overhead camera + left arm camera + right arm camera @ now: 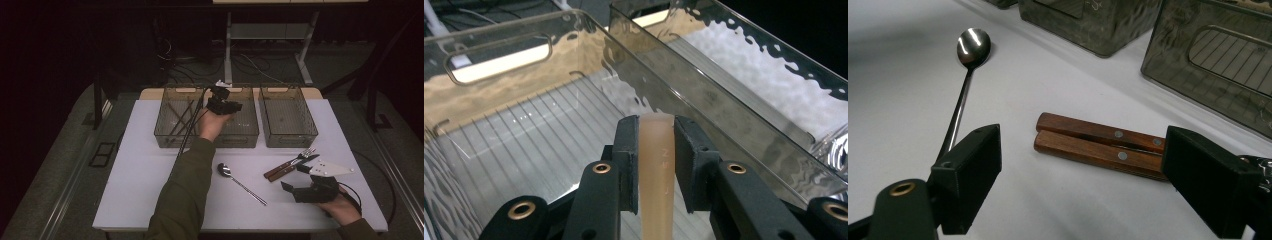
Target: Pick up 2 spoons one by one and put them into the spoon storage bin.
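Observation:
My left gripper (223,104) hangs over the middle clear bin (235,136) at the back of the table. In the left gripper view its jaws (656,150) are shut on a pale tan utensil handle (656,170) that points down toward the bin's ribbed floor (529,145). My right gripper (300,189) rests near the table's front right, open with nothing in it. In the right gripper view it (1088,175) stands wide, with two wooden handles (1098,142) lying on the table just beyond the jaws. These belong to a fork and knife (289,165). A steel spoon (239,182) (972,45) lies to their left.
Three clear bins stand in a row at the back of the white table (150,175). The left bin (175,135) holds several thin sticks. The right bin (289,135) (749,65) (1218,65) stands beside the middle one. A cable trails along the left forearm.

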`<action>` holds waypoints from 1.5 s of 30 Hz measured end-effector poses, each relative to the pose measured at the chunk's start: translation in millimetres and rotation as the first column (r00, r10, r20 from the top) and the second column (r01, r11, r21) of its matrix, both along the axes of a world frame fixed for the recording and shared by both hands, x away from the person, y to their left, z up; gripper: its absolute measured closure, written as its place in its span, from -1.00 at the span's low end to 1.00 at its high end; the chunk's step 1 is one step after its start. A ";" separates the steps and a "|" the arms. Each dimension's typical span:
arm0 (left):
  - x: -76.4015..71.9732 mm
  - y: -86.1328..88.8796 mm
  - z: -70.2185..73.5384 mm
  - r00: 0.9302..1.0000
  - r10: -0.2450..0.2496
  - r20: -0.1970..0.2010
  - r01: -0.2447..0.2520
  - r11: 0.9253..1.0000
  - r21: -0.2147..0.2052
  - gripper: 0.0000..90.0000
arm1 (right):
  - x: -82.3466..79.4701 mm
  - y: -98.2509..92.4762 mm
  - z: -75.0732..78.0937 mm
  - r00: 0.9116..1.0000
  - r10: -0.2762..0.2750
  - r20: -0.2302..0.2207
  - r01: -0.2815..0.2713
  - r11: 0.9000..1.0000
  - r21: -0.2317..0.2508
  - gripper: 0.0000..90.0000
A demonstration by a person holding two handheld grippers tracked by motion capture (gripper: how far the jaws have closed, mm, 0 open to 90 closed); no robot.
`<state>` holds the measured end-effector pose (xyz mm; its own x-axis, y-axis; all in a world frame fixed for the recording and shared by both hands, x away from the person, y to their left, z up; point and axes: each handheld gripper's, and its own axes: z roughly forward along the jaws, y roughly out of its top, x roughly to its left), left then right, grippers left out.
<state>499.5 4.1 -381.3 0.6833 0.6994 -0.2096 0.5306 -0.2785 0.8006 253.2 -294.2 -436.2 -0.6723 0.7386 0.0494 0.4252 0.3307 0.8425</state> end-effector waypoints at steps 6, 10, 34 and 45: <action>0.1 -2.1 -0.1 1.000 0.010 -0.001 -0.010 1.000 -0.003 0.47 | -0.2 0.3 0.2 1.000 0.002 0.000 -0.002 1.000 0.001 -0.66; -0.4 -2.8 -0.1 1.000 -0.008 0.000 0.008 1.000 -0.006 0.37 | -0.1 0.7 0.1 1.000 0.003 -0.002 -0.003 1.000 -0.001 -0.66; -63.0 32.2 32.7 0.983 -0.152 0.104 0.149 0.988 0.036 -0.21 | 4.9 -2.1 2.1 0.997 0.018 -0.074 -0.016 1.000 0.024 -0.66; -121.0 71.5 20.1 0.983 -0.130 0.130 0.121 0.990 0.072 -0.48 | 5.0 2.6 4.4 0.993 0.045 -0.107 -0.045 0.999 -0.001 -0.66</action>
<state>378.5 75.5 -361.2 0.7854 0.6152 -0.0682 0.3774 -0.3887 0.8405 258.2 -291.7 -431.8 -0.6959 0.7080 0.1203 0.4972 0.3542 0.7920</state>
